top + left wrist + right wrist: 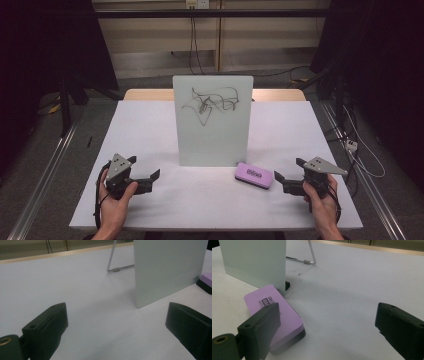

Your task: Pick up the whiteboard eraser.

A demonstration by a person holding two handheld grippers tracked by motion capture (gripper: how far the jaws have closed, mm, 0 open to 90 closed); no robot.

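So I'm at the start: both tools rest low on the white tabletop (165,200), nothing gripped. My left tool (145,181) has its jaws spread wide and empty, pointing toward the upright whiteboard (212,120), which stands mid-table on a wire stand (117,267) and carries black scribbles (210,102) near its top. My right tool (280,182) is also wide open and empty, aimed at the purple eraser (254,175). The eraser lies flat just in front of the board's lower right corner, close to the right tool but apart from it; in the right gripper view the eraser (277,317) sits beside the left jaw, not between the two. Step in hand, I'd say, is reaching for the eraser. Next move calls for shifting the right tool sideways to straddle it, then closing across its narrow sides.
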